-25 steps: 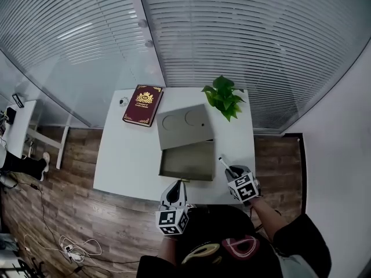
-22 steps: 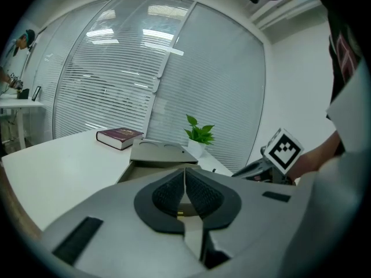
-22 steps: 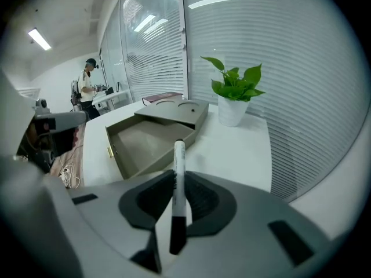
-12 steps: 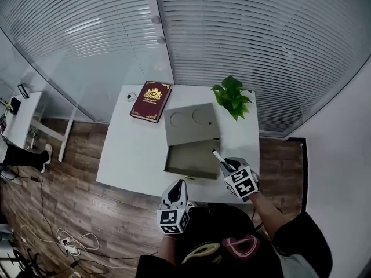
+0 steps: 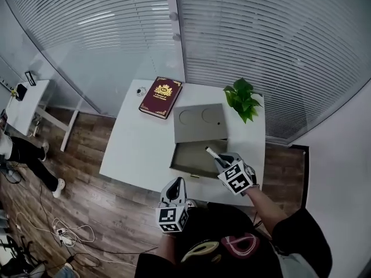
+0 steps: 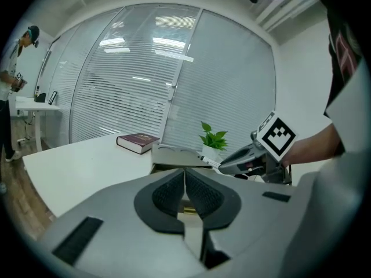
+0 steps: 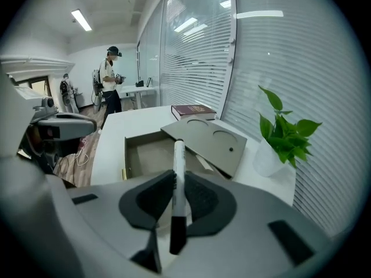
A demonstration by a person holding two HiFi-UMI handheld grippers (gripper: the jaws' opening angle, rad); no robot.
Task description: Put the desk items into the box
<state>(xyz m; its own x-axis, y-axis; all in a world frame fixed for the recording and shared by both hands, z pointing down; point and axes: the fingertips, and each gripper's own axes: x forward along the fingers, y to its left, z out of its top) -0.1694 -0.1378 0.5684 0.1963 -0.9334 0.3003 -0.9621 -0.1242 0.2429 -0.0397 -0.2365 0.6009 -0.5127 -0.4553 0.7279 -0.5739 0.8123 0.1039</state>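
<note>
An open grey-brown box (image 5: 196,162) sits on the white desk (image 5: 136,149), its lid (image 5: 200,123) folded back behind it. My right gripper (image 5: 219,162) is shut on a white marker with a black cap (image 5: 210,153), whose white end points over the box's right side. In the right gripper view the marker (image 7: 178,155) stands between the pads, above the box (image 7: 152,153). My left gripper (image 5: 174,185) hangs at the desk's front edge, shut with nothing in it (image 6: 184,191). A dark red book (image 5: 160,97) lies at the back left.
A potted green plant (image 5: 243,100) stands at the desk's back right corner, close to the lid. A small round object (image 5: 141,91) lies beside the book. A person (image 7: 110,77) stands far off by another desk. Window blinds run behind the desk.
My right gripper has carried the marker left and forward from the desk's right front to the box's right edge. The left gripper has stayed at the front edge.
</note>
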